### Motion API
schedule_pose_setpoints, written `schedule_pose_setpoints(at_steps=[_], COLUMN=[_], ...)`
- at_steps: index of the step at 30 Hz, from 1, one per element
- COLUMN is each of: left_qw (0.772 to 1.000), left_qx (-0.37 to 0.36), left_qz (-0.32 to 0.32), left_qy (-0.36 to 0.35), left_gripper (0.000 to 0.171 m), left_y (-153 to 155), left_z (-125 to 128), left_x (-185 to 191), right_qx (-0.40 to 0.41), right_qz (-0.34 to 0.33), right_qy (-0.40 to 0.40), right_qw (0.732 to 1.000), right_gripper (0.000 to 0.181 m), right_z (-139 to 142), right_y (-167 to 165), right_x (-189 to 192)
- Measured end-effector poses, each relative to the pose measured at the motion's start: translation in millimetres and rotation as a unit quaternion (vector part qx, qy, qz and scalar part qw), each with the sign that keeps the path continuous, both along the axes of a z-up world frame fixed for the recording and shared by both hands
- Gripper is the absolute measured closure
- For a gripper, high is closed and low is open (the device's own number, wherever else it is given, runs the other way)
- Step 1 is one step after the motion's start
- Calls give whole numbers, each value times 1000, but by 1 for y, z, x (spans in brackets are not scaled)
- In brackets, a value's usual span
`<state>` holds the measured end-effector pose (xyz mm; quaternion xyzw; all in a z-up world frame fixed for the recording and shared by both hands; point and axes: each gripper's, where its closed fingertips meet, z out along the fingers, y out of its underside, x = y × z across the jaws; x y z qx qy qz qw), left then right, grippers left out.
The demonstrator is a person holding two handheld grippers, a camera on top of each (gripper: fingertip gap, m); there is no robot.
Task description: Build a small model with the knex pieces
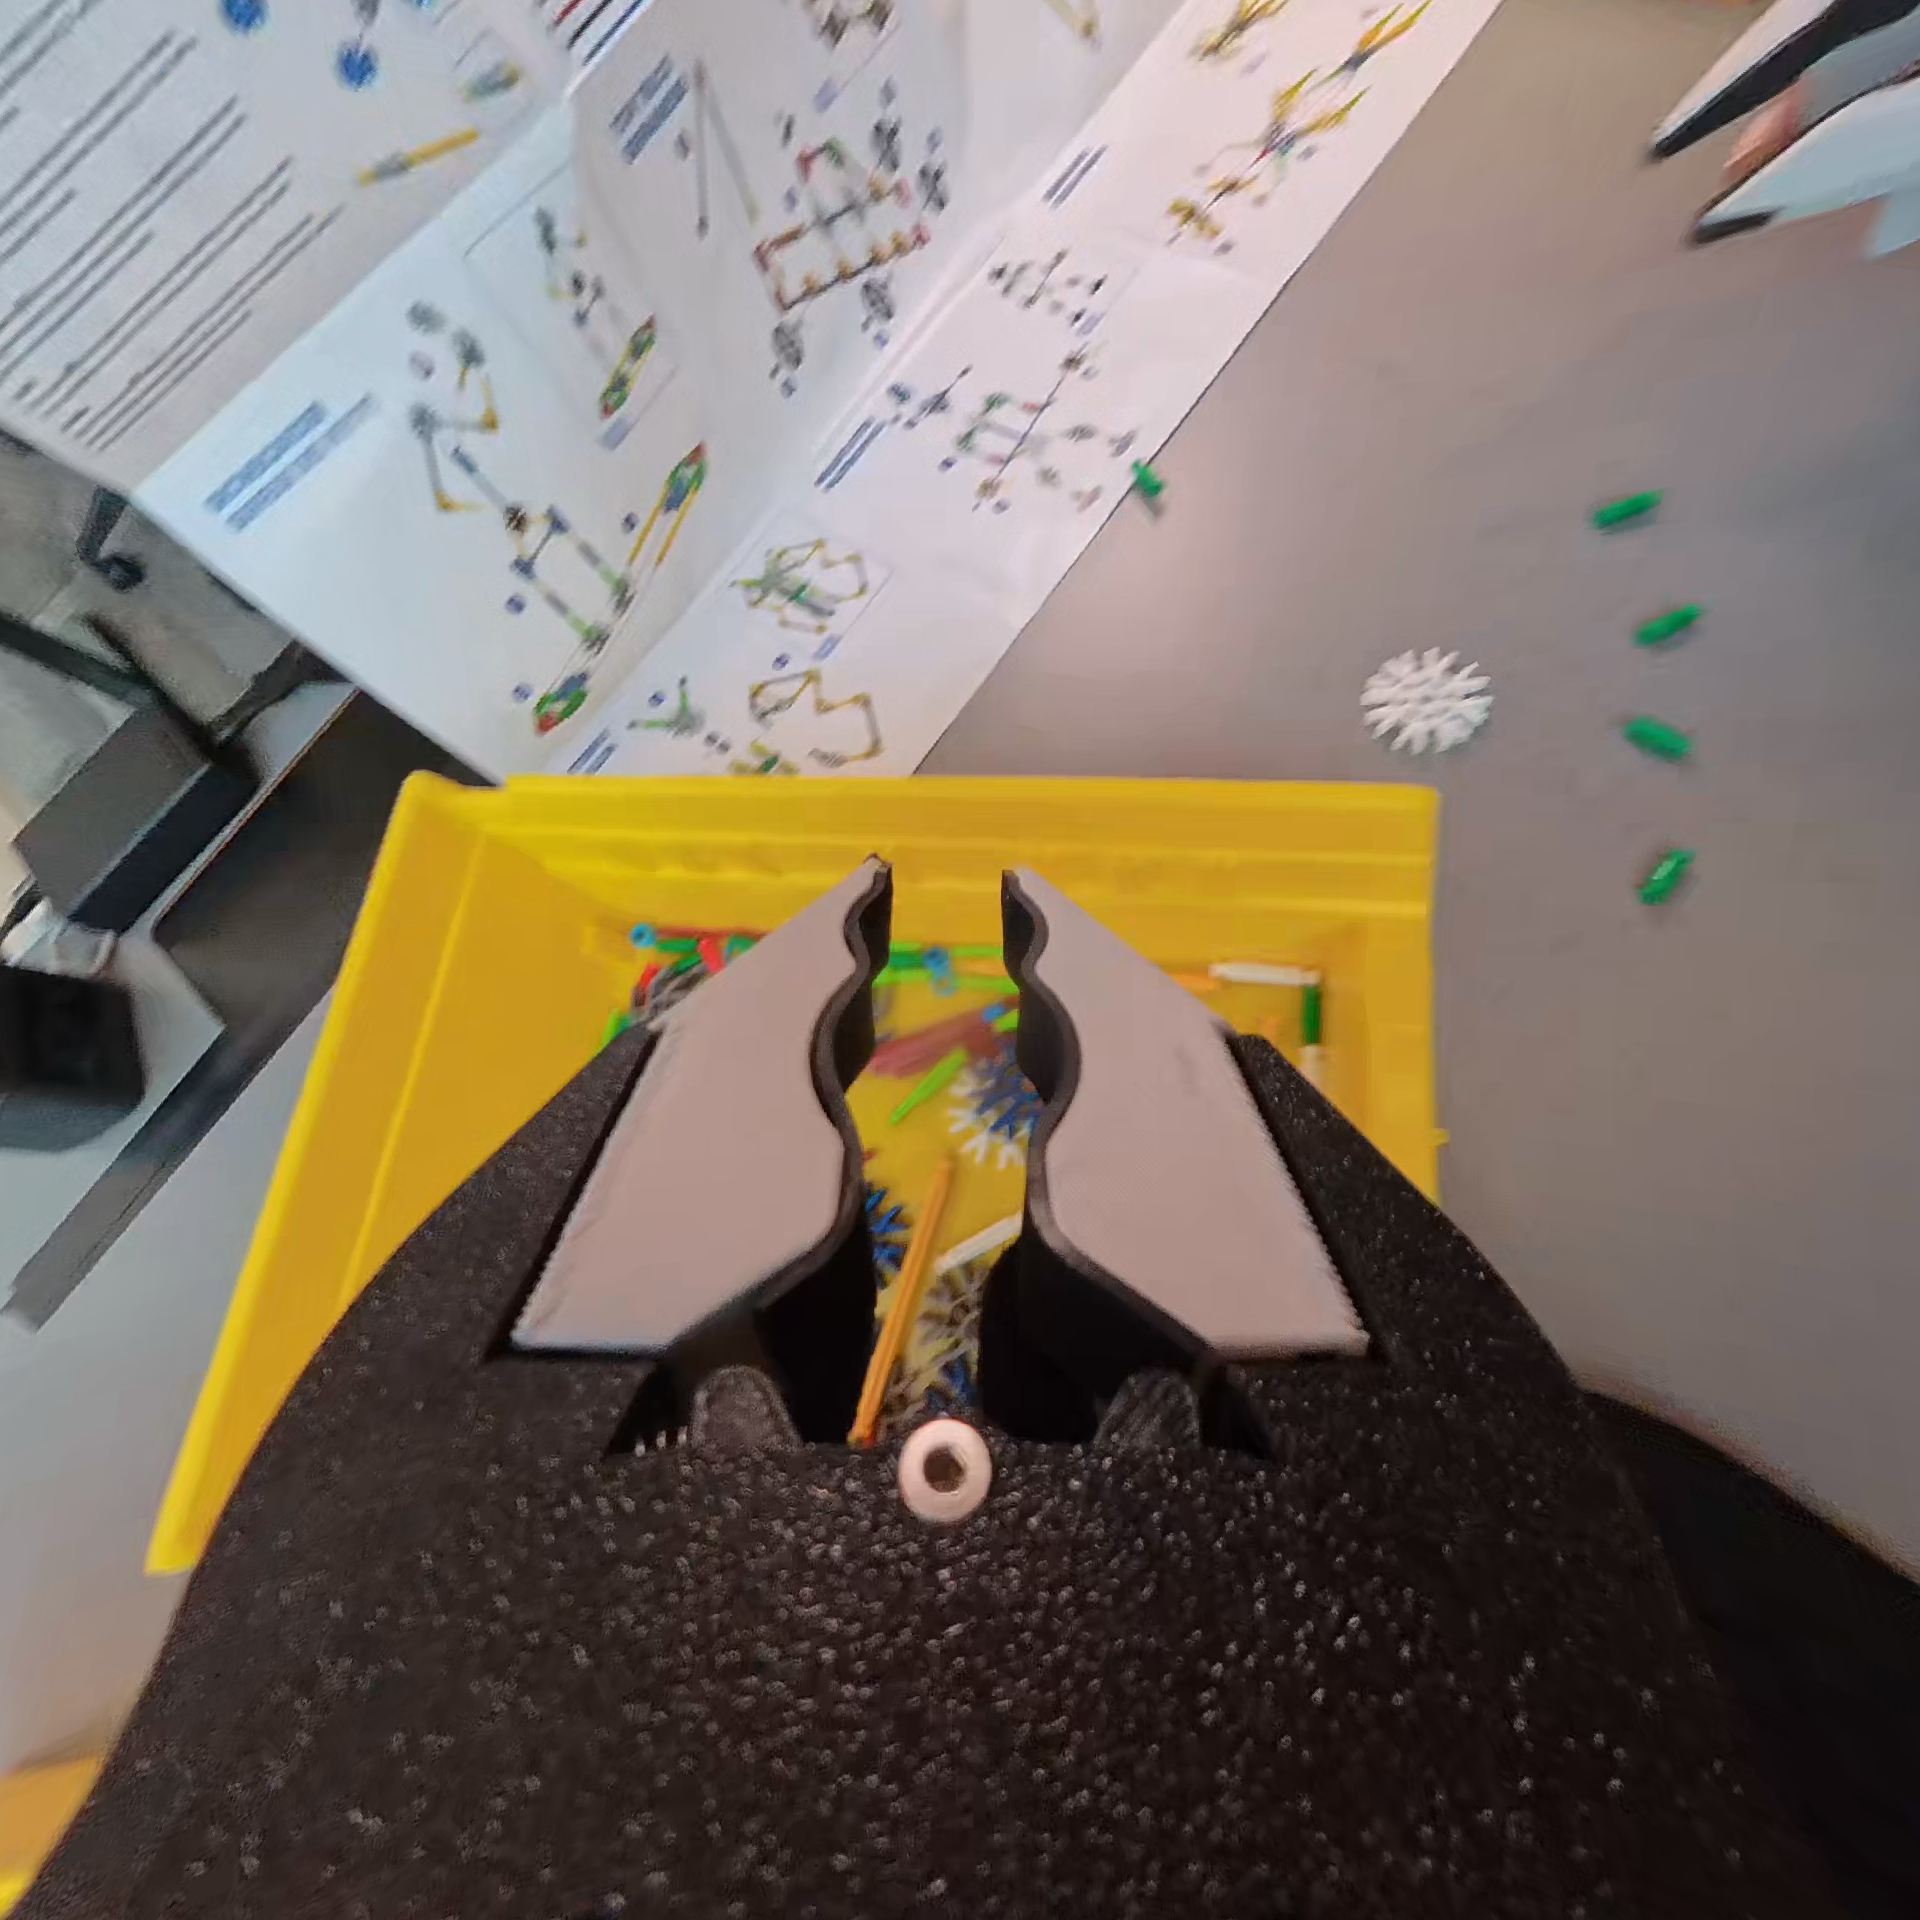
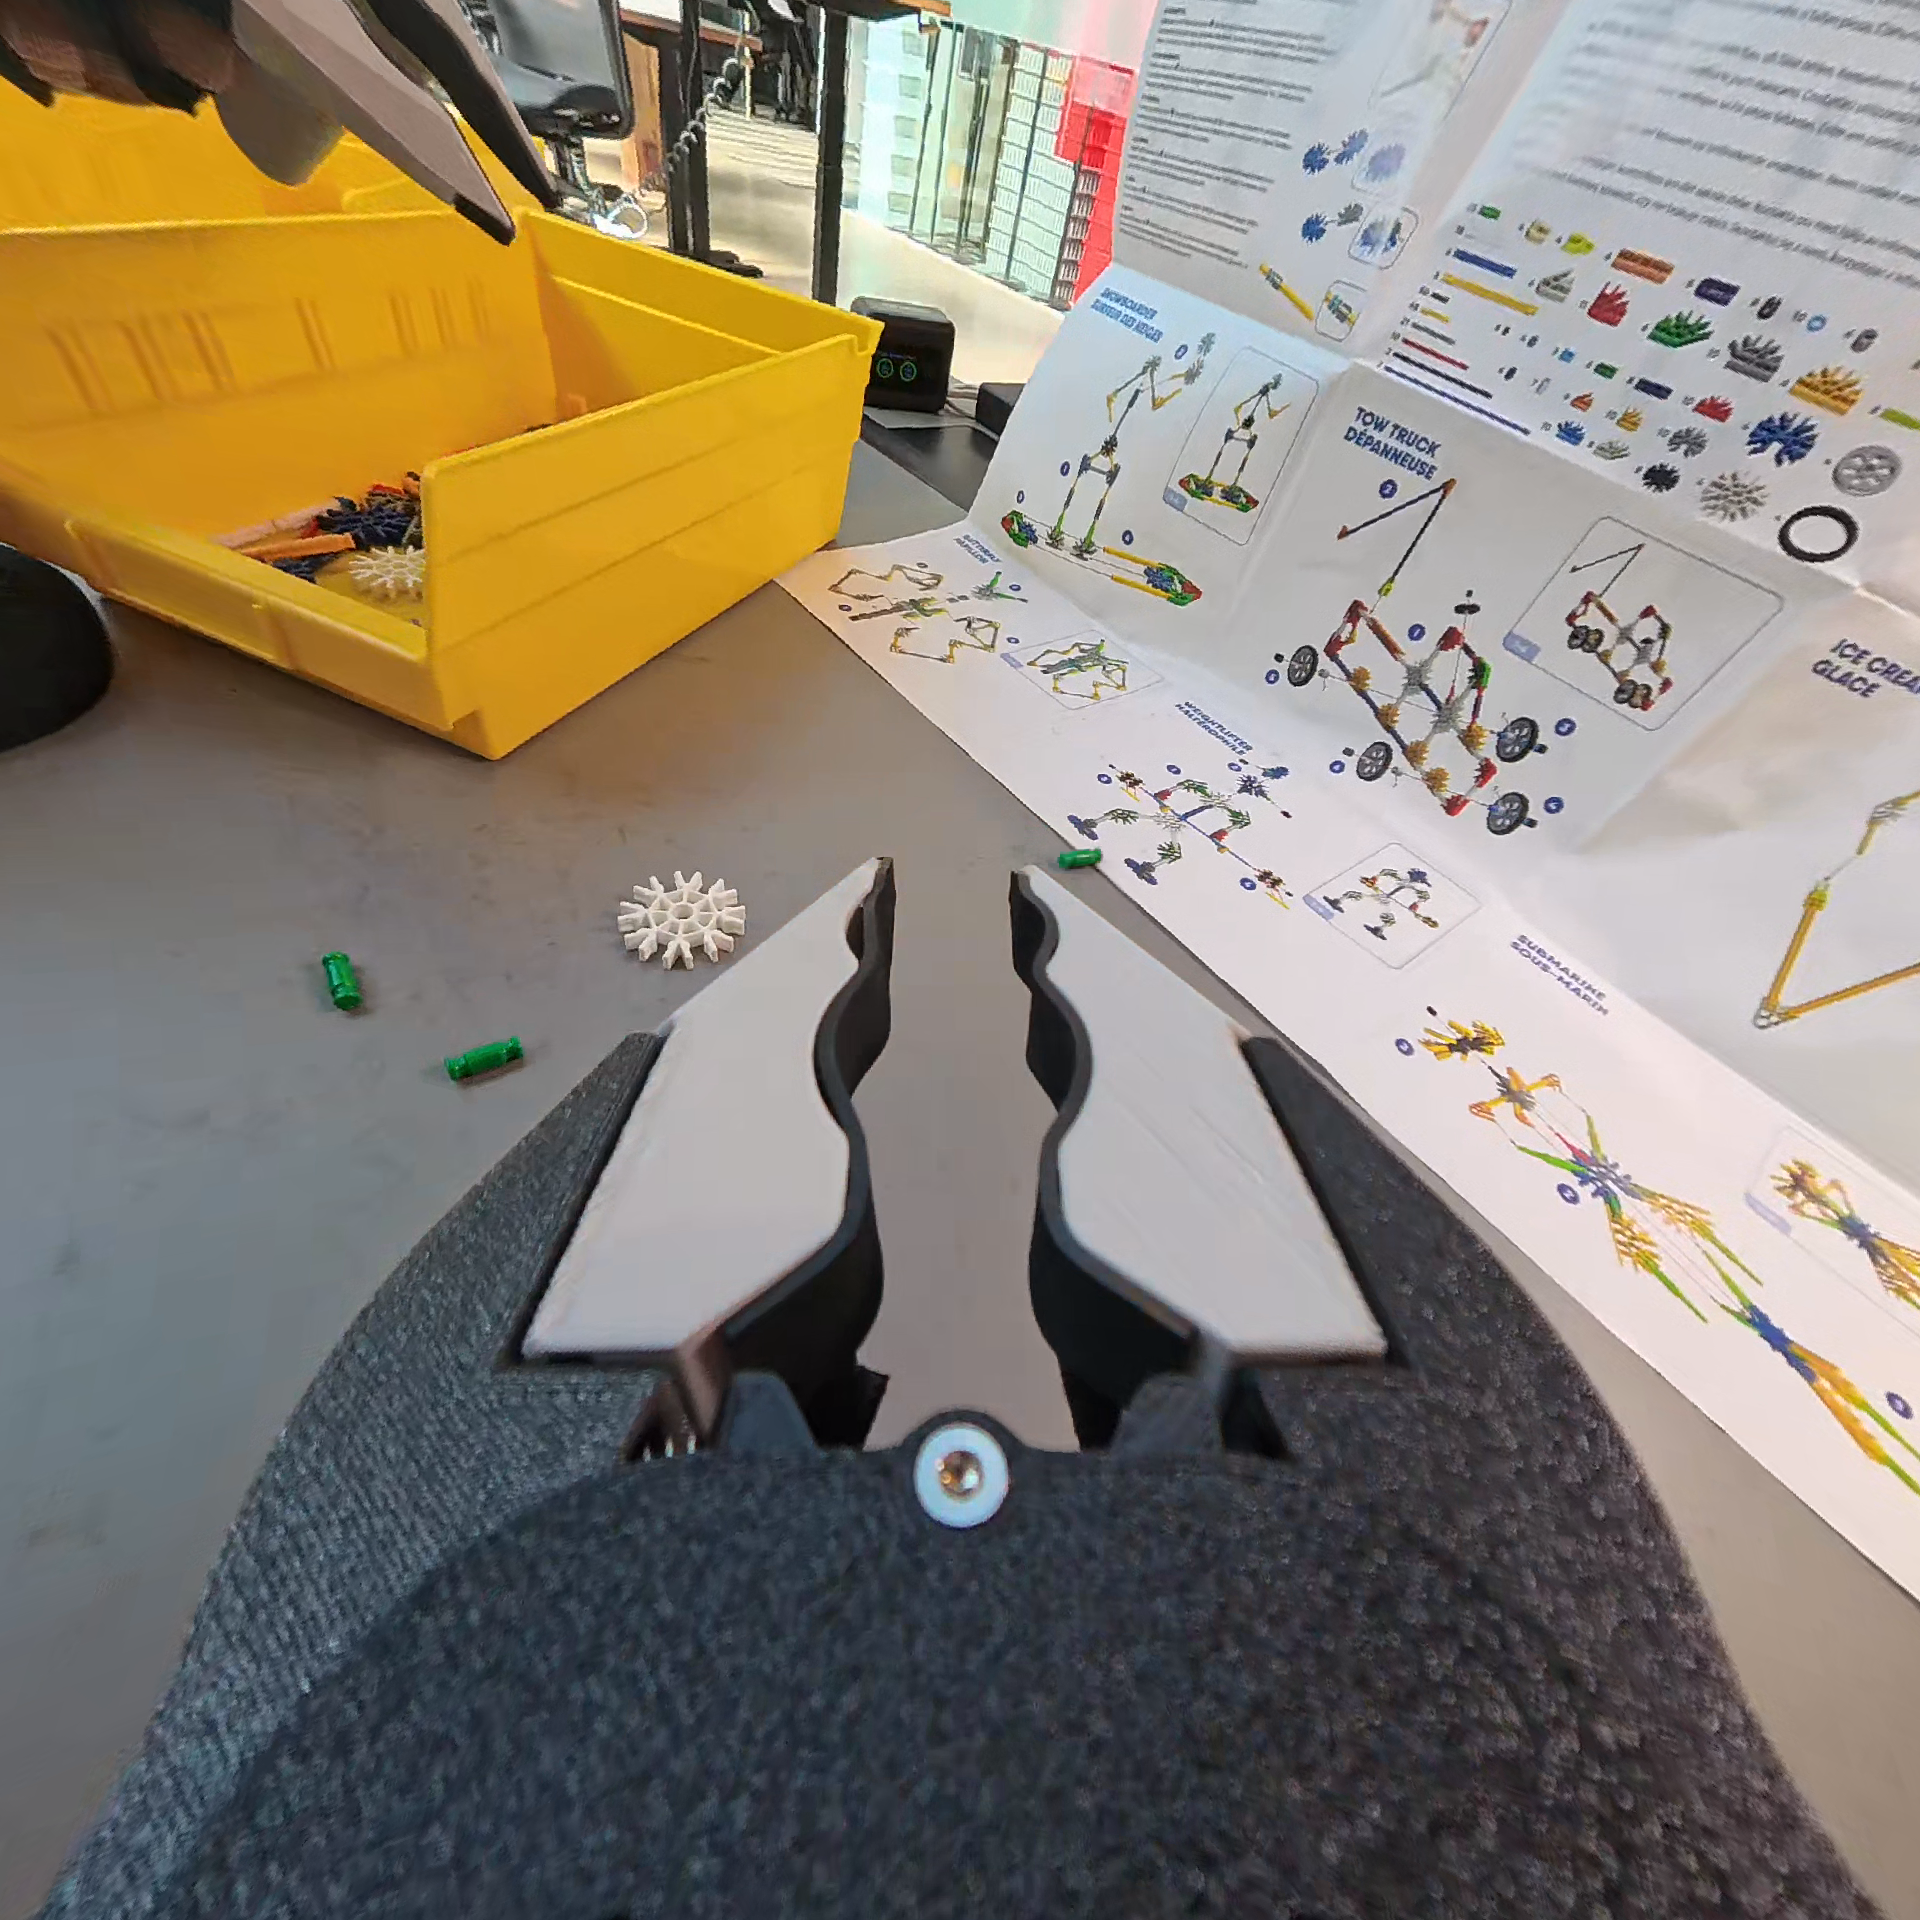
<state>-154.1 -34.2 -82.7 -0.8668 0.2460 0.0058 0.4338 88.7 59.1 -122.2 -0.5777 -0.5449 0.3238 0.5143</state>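
Note:
My left gripper [image 1: 945, 878] is open and empty, hovering over a yellow bin [image 1: 1143, 821] that holds several coloured rods and snowflake connectors [image 1: 987, 1101]. My right gripper [image 2: 951, 878] is open and empty, low over the grey table, just right of a white snowflake connector [image 2: 682, 918]. That connector also shows in the left wrist view [image 1: 1425, 699]. Small green rods lie near it [image 2: 483, 1058] [image 2: 341, 980] [image 2: 1078, 858]; several show in the left wrist view [image 1: 1667, 625]. The left gripper shows over the bin in the right wrist view [image 2: 488, 213].
A large folded instruction sheet [image 2: 1455, 623] with building diagrams lies along the table and stands up at the back; it also shows in the left wrist view [image 1: 727, 416]. A small black device [image 2: 906, 351] sits behind the bin. The right gripper shows far off [image 1: 1787, 135].

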Motion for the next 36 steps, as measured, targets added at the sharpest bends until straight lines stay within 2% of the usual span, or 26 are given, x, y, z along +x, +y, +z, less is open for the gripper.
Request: schedule_pose_setpoints(at_steps=[3, 6, 10, 12, 15, 20, 28, 32, 36], left_qw=[994, 972, 934, 915, 897, 883, 881, 885, 898], left_qx=[-83, -185, -295, -350, -389, -411, -402, -406, -405], left_qz=[52, 69, 60, 57, 51, 21, -22, -14, 9], left_qy=[57, 125, 191, 193, 203, 227, 250, 227, 169], left_gripper=[150, 150, 152, 152, 156, 156, 159, 159, 159], left_y=[-3, -11, -22, -30, -33, -37, -37, -37, -36], left_z=[-28, -63, -99, -114, -127, -136, -137, -137, -136], left_x=[-58, -101, -130, -135, -142, -148, -146, -146, -144], right_qx=[2, 1, 0, -1, -4, -7, -10, -11, -12], right_qz=[1, 4, 4, 4, 4, 6, 9, 10, 11], right_qy=[3, 4, 2, 3, 4, 5, 0, -1, -1], right_qw=[1000, 1000, 1000, 1000, 1000, 1000, 1000, 1000, 1000], right_gripper=[160, 160, 160, 160, 160, 160, 160, 160, 160], right_z=[1, 1, -1, -1, -1, -2, -5, -5, -6], right_y=[-1, -2, -3, -2, -1, 0, -1, -1, -2], right_x=[0, -1, -1, 0, 1, 2, 1, 0, 0])
